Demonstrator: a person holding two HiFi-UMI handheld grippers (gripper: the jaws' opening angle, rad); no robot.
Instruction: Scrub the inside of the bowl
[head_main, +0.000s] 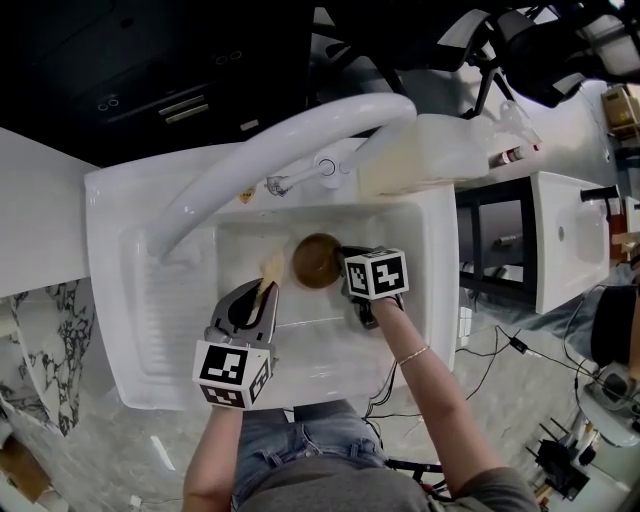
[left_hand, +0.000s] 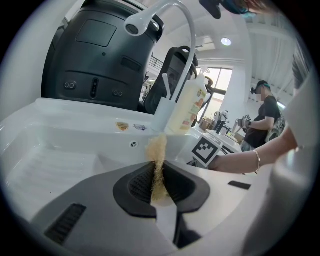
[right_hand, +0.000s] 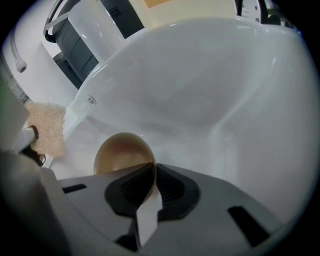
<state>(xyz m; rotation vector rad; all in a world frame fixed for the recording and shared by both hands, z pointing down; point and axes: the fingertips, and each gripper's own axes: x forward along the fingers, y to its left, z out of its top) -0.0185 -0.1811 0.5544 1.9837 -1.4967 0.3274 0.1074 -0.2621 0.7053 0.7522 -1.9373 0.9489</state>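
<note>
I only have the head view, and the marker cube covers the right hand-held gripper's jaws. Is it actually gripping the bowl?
Observer: Yes. The right gripper view shows the right hand-held gripper shut on the rim of the brown bowl.
Operator: Does the left one have the scrubber?
Observer: Yes, the left hand-held gripper pinches a tan scrub pad between its jaws, with the pad sticking out forward.
Operator: Is it touching the bowl?
Observer: No. The right gripper view shows bare white sink between pad and bowl.
</note>
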